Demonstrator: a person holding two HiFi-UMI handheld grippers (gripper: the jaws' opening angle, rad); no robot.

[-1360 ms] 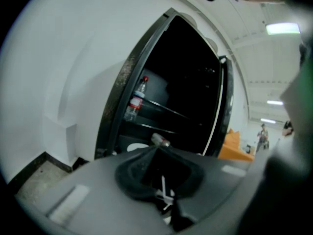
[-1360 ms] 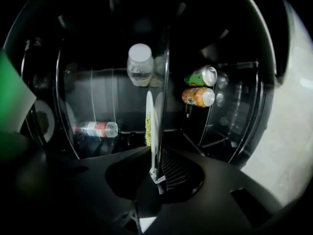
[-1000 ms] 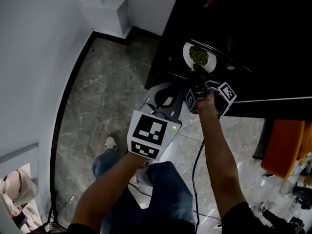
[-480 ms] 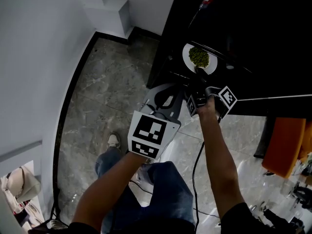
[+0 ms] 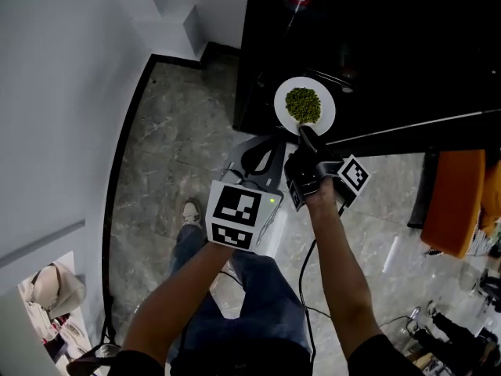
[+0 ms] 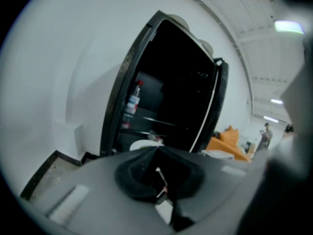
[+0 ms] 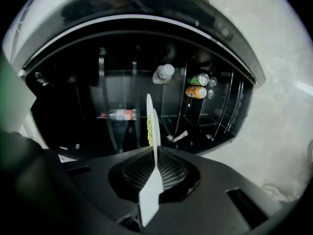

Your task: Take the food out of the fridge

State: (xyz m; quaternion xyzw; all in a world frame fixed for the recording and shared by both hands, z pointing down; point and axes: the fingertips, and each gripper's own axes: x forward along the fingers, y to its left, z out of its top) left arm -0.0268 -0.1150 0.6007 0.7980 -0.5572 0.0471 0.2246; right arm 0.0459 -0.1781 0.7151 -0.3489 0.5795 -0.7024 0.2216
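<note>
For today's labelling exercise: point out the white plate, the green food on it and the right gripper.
white plate (image 5: 281, 110), head view, bare left rim
green food (image 5: 303, 104), head view, middle of the heap
right gripper (image 5: 304, 134), head view, between its fingertips

light: bright, even | fridge (image 5: 407, 37) interior dark | gripper views: fisheye, soft edges
</note>
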